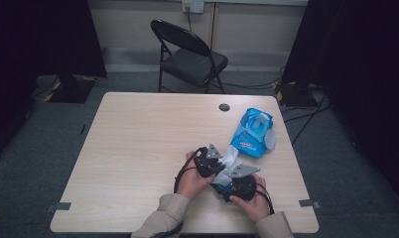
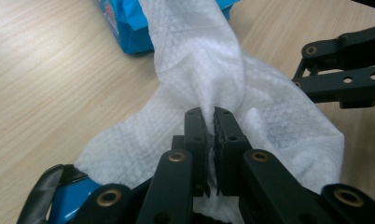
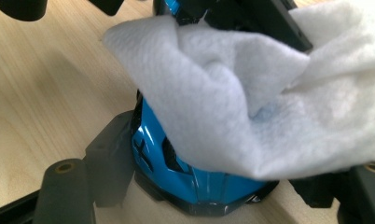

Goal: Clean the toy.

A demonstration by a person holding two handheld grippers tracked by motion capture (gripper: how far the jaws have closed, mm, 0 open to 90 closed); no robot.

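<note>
A white wet wipe (image 2: pixel 195 60) is bunched between the pads of my left gripper (image 2: pixel 211 116), which is shut on it. The wipe (image 3: pixel 232 107) drapes over a blue toy car (image 3: pixel 195 182). My right gripper (image 3: pixel 213 186) is shut on the car, with its jaws wide apart against the car's sides. In the high view both hands meet near the table's front right: the left gripper (image 1: pixel 222 163) reaches across the right gripper (image 1: pixel 226 182), with the wipe (image 1: pixel 230 159) between them. A corner of the car (image 2: pixel 73 198) peeks out below the wipe.
A blue wipes pack (image 1: pixel 252 133) with its lid open lies just beyond the hands, near the right edge of the wooden table (image 1: pixel 138 148). A round cable hole (image 1: pixel 224 107) sits at the far side. A black folding chair (image 1: pixel 190 57) stands behind the table.
</note>
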